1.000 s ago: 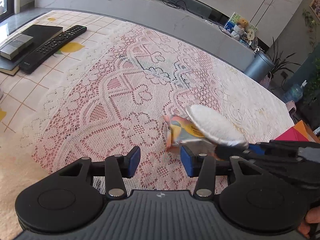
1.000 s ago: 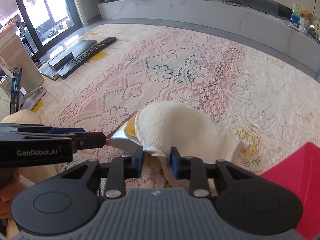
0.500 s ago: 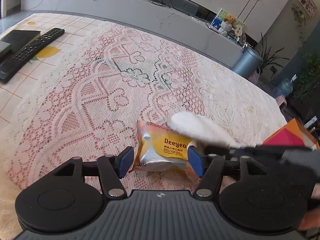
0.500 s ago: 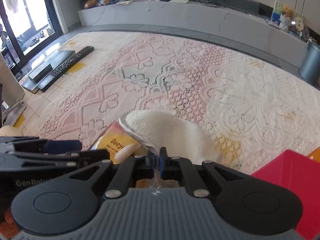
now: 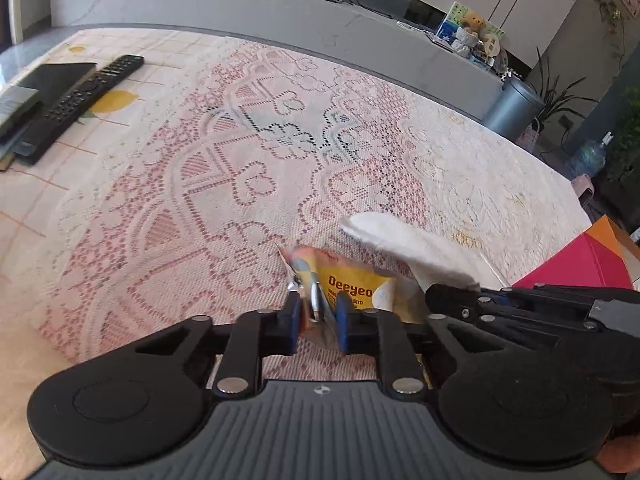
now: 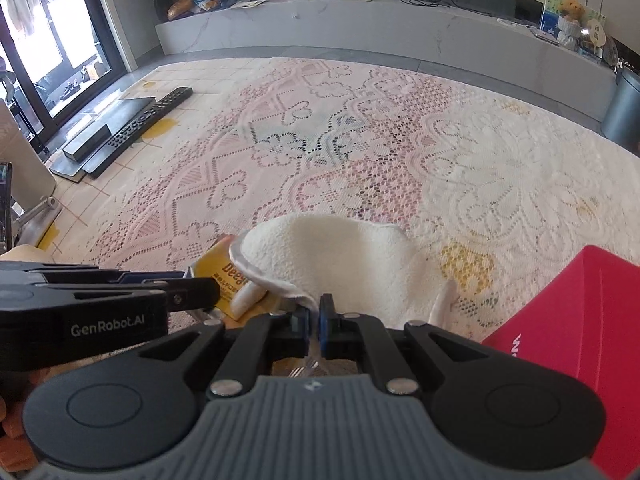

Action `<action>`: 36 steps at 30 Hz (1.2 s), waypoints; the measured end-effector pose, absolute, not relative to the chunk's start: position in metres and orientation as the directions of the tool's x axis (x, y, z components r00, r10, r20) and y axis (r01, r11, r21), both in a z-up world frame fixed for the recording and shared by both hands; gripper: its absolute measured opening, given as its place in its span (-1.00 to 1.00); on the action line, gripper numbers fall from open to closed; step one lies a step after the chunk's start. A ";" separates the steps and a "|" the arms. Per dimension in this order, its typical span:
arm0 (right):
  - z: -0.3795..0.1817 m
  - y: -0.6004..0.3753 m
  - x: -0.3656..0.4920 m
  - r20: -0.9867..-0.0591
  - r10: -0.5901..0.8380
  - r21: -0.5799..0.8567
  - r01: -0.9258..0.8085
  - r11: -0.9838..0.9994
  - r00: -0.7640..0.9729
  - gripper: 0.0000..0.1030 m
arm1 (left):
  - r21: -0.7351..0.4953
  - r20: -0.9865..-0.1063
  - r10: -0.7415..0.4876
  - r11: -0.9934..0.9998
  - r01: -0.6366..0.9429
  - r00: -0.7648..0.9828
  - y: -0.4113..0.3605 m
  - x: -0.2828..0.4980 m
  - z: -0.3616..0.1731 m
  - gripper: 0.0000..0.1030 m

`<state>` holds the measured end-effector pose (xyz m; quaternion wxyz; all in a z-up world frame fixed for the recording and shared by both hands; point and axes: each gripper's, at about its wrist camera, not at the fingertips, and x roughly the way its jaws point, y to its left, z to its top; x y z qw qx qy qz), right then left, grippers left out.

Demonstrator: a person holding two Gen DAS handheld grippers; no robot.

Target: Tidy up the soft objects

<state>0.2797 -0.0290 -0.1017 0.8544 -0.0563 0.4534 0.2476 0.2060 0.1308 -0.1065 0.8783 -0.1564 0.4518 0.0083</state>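
Note:
A yellow and orange "Deeyeo" packet [image 5: 356, 290] lies on the lace cloth, crumpled at its left end. My left gripper [image 5: 318, 316] is shut on that end of the packet. A white soft pad [image 6: 336, 256] is lifted above the cloth and partly covers the packet [image 6: 226, 280] in the right wrist view. My right gripper [image 6: 315, 320] is shut on the pad's near edge. In the left wrist view the pad [image 5: 404, 242] sticks out from the right gripper's fingers [image 5: 452, 300].
A red and orange box [image 5: 584, 260] stands at the right, also seen in the right wrist view [image 6: 568, 320]. A black remote [image 5: 76, 100] and a dark flat box [image 5: 36, 84] lie at the far left. The lace cloth [image 6: 360, 152] covers the table.
My left gripper has closed on the packet's left end, where it was open around it. My right gripper stays shut on the white pad.

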 end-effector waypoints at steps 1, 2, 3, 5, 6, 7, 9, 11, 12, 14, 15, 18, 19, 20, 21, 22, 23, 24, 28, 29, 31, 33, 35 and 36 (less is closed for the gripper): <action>-0.099 -0.029 0.275 -0.798 0.372 0.123 -0.476 0.871 0.474 -0.96 | -0.260 -0.800 -0.116 0.951 -0.167 0.589 0.131 0.201 -0.104 -0.72; -0.096 -0.029 0.269 -0.793 0.374 0.121 -0.478 0.870 0.481 -0.96 | -0.248 -0.805 -0.100 0.952 -0.178 0.584 0.131 0.196 -0.102 -0.73; -0.093 -0.030 0.263 -0.788 0.382 0.128 -0.478 0.869 0.483 -0.96 | -0.233 -0.811 -0.084 0.954 -0.188 0.580 0.131 0.190 -0.100 -0.73; -0.089 -0.032 0.252 -0.781 0.402 0.156 -0.474 0.867 0.478 -0.96 | -0.229 -0.816 -0.074 0.952 -0.203 0.573 0.132 0.180 -0.098 -0.74; -0.088 -0.034 0.245 -0.778 0.411 0.172 -0.468 0.867 0.475 -0.96 | -0.233 -0.822 -0.076 0.950 -0.210 0.565 0.132 0.174 -0.097 -0.74; -0.088 -0.036 0.240 -0.775 0.421 0.191 -0.460 0.867 0.472 -0.96 | -0.239 -0.829 -0.086 0.948 -0.211 0.552 0.132 0.169 -0.097 -0.74; -0.089 -0.040 0.231 -0.769 0.440 0.236 -0.434 0.869 0.464 -0.96 | -0.272 -0.846 -0.132 0.940 -0.205 0.516 0.132 0.161 -0.100 -0.75; -0.093 -0.045 0.223 -0.765 0.465 0.293 -0.402 0.868 0.447 -0.96 | -0.309 -0.858 -0.190 0.933 -0.185 0.477 0.131 0.154 -0.104 -0.75; -0.096 -0.048 0.219 -0.765 0.475 0.319 -0.384 0.866 0.436 -0.96 | -0.315 -0.858 -0.205 0.934 -0.167 0.471 0.129 0.150 -0.105 -0.74; -0.099 -0.051 0.210 -0.763 0.488 0.352 -0.361 0.864 0.424 -0.96 | -0.305 -0.852 -0.209 0.944 -0.129 0.479 0.126 0.143 -0.103 -0.71; -0.098 -0.052 0.205 -0.762 0.488 0.354 -0.357 0.865 0.426 -0.96 | -0.304 -0.850 -0.212 0.945 -0.120 0.482 0.125 0.140 -0.101 -0.66; -0.088 -0.059 0.192 -0.748 0.483 0.346 -0.353 0.869 0.456 -0.96 | -0.286 -0.837 -0.215 0.956 -0.066 0.502 0.124 0.134 -0.093 -0.61; -0.084 -0.062 0.189 -0.741 0.481 0.344 -0.350 0.871 0.469 -0.96 | -0.276 -0.832 -0.220 0.961 -0.036 0.509 0.122 0.132 -0.089 -0.51; -0.079 -0.067 0.185 -0.734 0.479 0.343 -0.347 0.873 0.482 -0.96 | -0.265 -0.828 -0.225 0.964 -0.005 0.513 0.121 0.129 -0.087 -0.43; -0.074 -0.072 0.183 -0.728 0.476 0.341 -0.341 0.876 0.494 -0.96 | -0.252 -0.824 -0.229 0.967 0.028 0.518 0.119 0.126 -0.084 -0.31; -0.069 -0.077 0.179 -0.722 0.472 0.341 -0.333 0.879 0.506 -0.96 | -0.234 -0.820 -0.231 0.970 0.062 0.524 0.117 0.123 -0.081 -0.21; -0.064 -0.084 0.175 -0.716 0.465 0.339 -0.323 0.884 0.521 -0.96 | -0.214 -0.817 -0.230 0.972 0.093 0.528 0.115 0.120 -0.079 -0.16; -0.061 -0.090 0.172 -0.712 0.456 0.333 -0.314 0.889 0.534 -0.96 | -0.191 -0.818 -0.224 0.975 0.117 0.529 0.113 0.118 -0.077 -0.04; -0.065 -0.111 0.164 -0.725 0.408 0.311 -0.266 0.913 0.555 -0.96 | -0.154 -0.819 -0.206 0.978 0.140 0.535 0.110 0.117 -0.077 0.24; -0.071 -0.117 0.163 -0.735 0.402 0.320 -0.244 0.915 0.546 -0.95 | -0.151 -0.818 -0.208 0.977 0.150 0.536 0.109 0.117 -0.077 0.29; -0.083 -0.127 0.162 -0.751 0.398 0.341 -0.206 0.917 0.528 -0.95 | -0.122 -0.818 -0.203 0.976 0.182 0.539 0.104 0.117 -0.077 0.34; -0.093 -0.133 0.161 -0.761 0.386 0.347 -0.176 0.921 0.521 -0.95 | -0.083 -0.817 -0.199 0.970 0.229 0.542 0.098 0.118 -0.077 0.35; -0.099 -0.139 0.162 -0.762 0.397 0.374 -0.154 0.915 0.511 -0.95 | -0.053 -0.821 -0.202 0.958 0.280 0.535 0.092 0.119 -0.077 0.35; -0.100 -0.140 0.164 -0.761 0.404 0.386 -0.146 0.911 0.508 -0.95 | -0.041 -0.823 -0.208 0.950 0.311 0.529 0.089 0.121 -0.077 0.35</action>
